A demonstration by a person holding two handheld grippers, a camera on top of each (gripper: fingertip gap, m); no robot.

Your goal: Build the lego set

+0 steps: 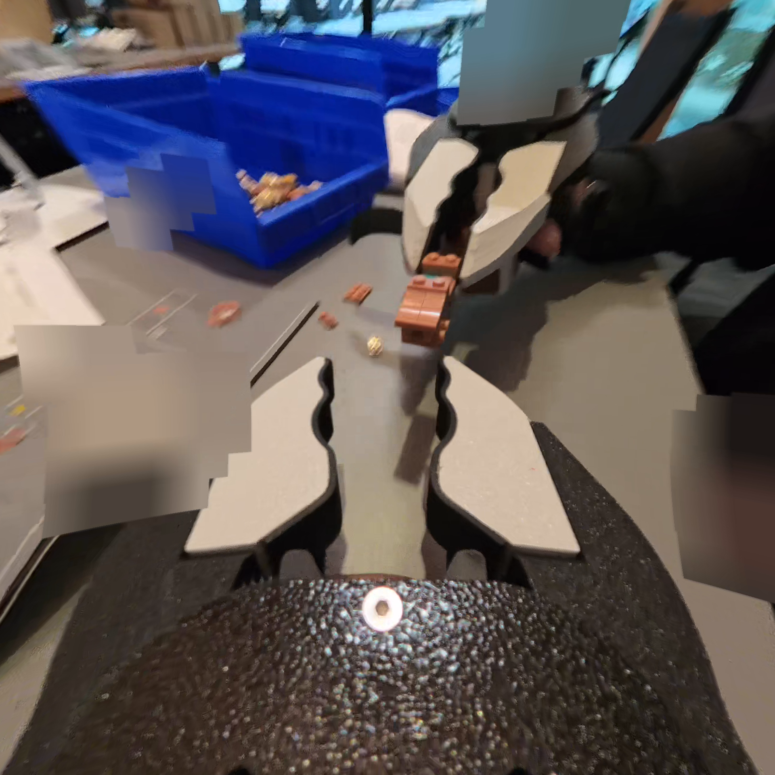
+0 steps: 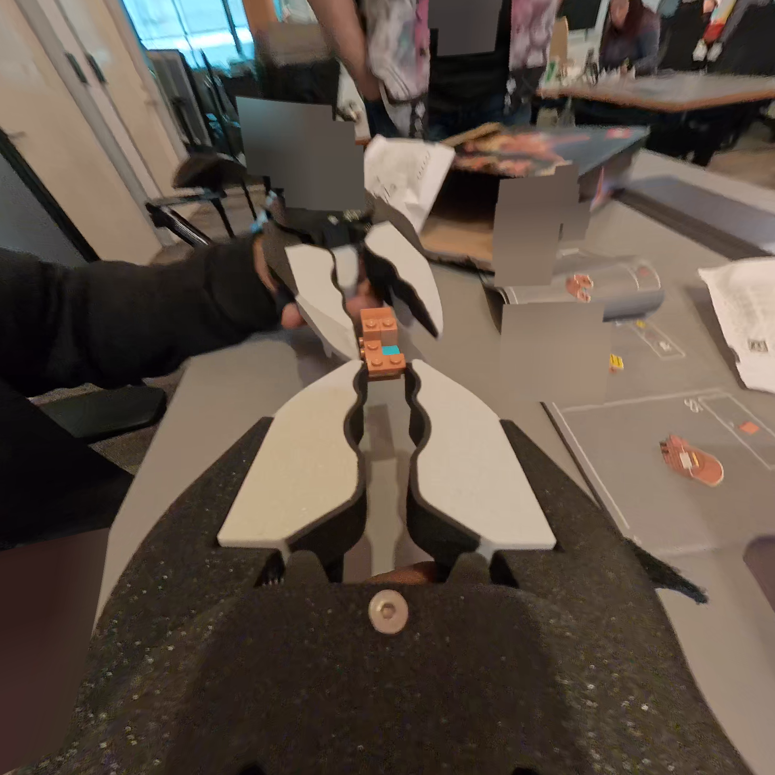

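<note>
My right gripper point(image 2: 384, 367) is shut on the near end of a small brown brick assembly point(image 2: 379, 348) with a teal tile, held above the grey table point(image 2: 235, 398). The left wrist view shows the same grasp from the far side: the right gripper point(image 1: 440, 268) grips the top of the assembly point(image 1: 423, 310), which hangs below it. My left gripper point(image 1: 386, 362) is open and empty, its tips just short of the assembly and not touching it. In the right wrist view its fingers point(image 2: 323, 302) stand spread behind the assembly's far end.
Blue bins point(image 1: 293, 167) holding brown pieces stand at the back left. Loose brown pieces point(image 1: 357, 292) and a small gold piece point(image 1: 374, 346) lie on the table. A brown boat-like piece point(image 2: 692, 461), papers point(image 2: 746, 318), a booklet point(image 2: 629, 289) and an open box point(image 2: 461, 218) lie to the right. People stand behind. Tip to tip, the grippers are about 4 cm apart.
</note>
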